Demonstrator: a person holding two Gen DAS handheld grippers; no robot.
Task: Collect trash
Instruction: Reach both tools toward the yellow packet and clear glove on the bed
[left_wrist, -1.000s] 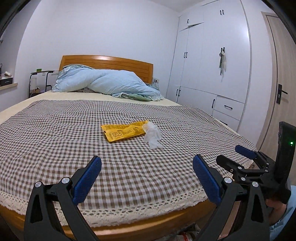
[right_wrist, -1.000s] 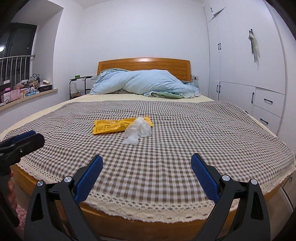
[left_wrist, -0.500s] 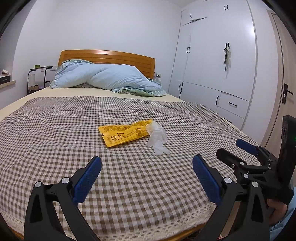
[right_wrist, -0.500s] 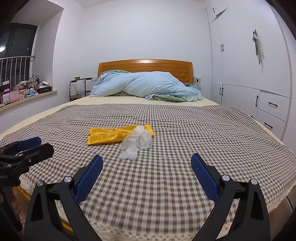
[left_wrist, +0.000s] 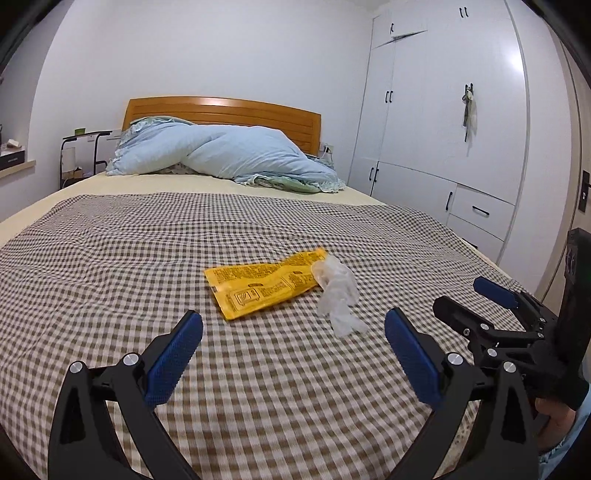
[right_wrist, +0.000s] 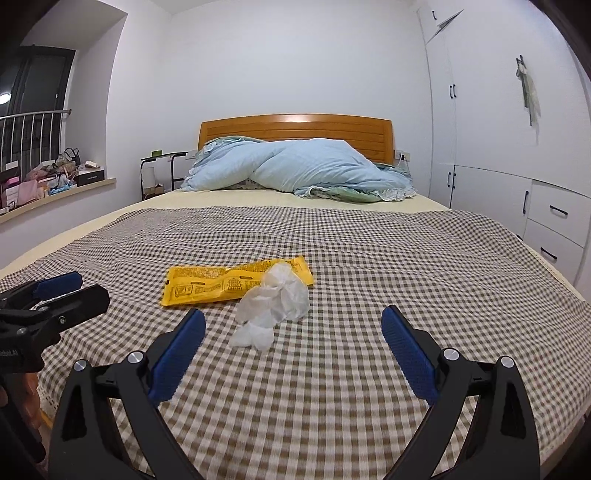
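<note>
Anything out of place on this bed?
Yes: a yellow wrapper and a crumpled clear glove, touching it, lie as litter mid-bed on the checkered cover. The blue duvet is bunched at the headboard. Both grippers are open, holding nothing.

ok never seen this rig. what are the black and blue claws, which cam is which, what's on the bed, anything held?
No robot here: a person holds a two-finger gripper in each hand, each with a fisheye camera looking along its fingers. In the left wrist view the left gripper fills the foreground and the right gripper shows at the right edge. The right wrist view shows the right gripper's own blue pads. Both grippers are open and hold nothing. On the checked bedspread lie a yellow wrapper and a crumpled clear plastic glove, overlapping at one end. A blue duvet is heaped by the headboard.
</note>
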